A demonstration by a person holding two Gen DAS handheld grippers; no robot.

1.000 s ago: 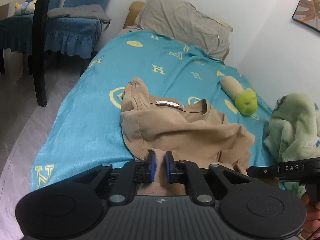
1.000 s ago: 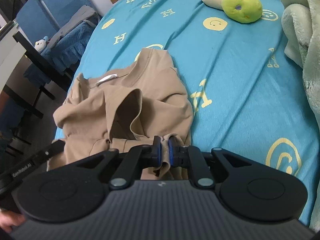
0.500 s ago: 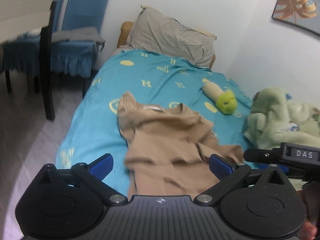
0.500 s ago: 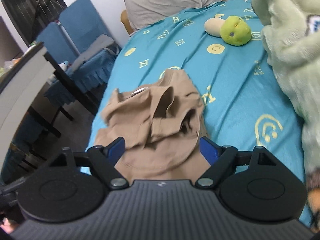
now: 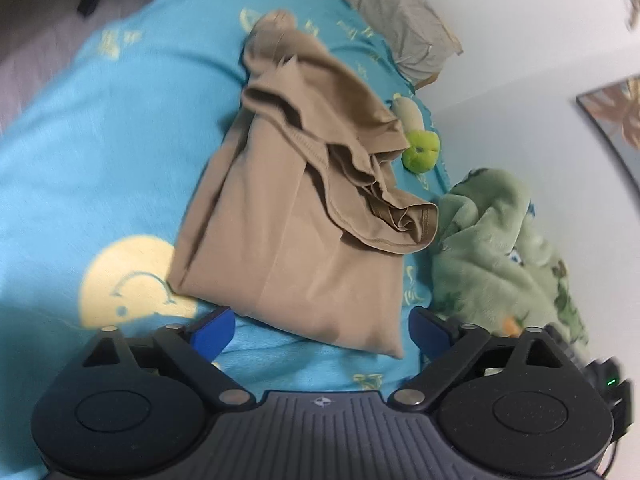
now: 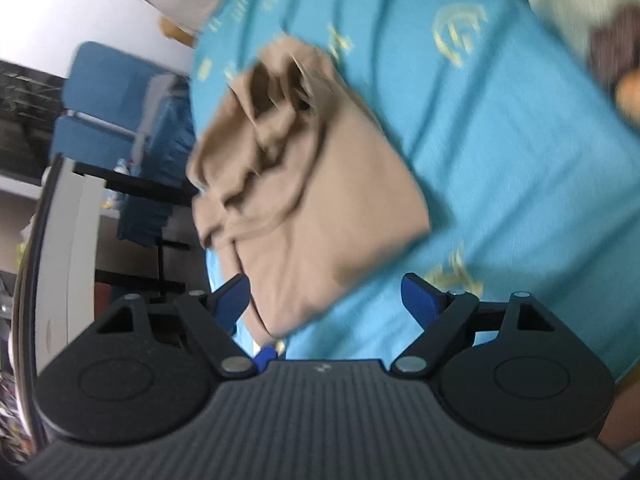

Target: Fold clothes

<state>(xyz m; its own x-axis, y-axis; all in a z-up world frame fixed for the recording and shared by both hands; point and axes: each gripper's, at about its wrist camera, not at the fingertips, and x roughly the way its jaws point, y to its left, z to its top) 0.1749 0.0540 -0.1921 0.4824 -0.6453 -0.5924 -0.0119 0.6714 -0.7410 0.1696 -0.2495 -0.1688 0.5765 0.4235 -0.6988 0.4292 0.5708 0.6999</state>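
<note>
Tan shirt (image 5: 304,216) lies on the bed (image 5: 100,152) beside the green blanket (image 5: 500,240), doubled lengthwise, sleeves and collar bunched untidily. Left gripper (image 5: 320,330) and right gripper (image 6: 326,298) gape wide, empty. Tidying remains.

Lighting's soft and even indoors, no hard shadows, just faint shade under the tan shirt (image 5: 304,216) folds. Left wrist view is fairly sharp in the middle, but smears toward 9 and 12 o'clock. Right wrist view is way blurrier: the bedspread (image 6: 520,168) streaks from motion, worst around 1 to 3 o'clock. Heavy fisheye bending at every edge. White wall around 1 o'clock in the left view looks a bit blown out.
</note>
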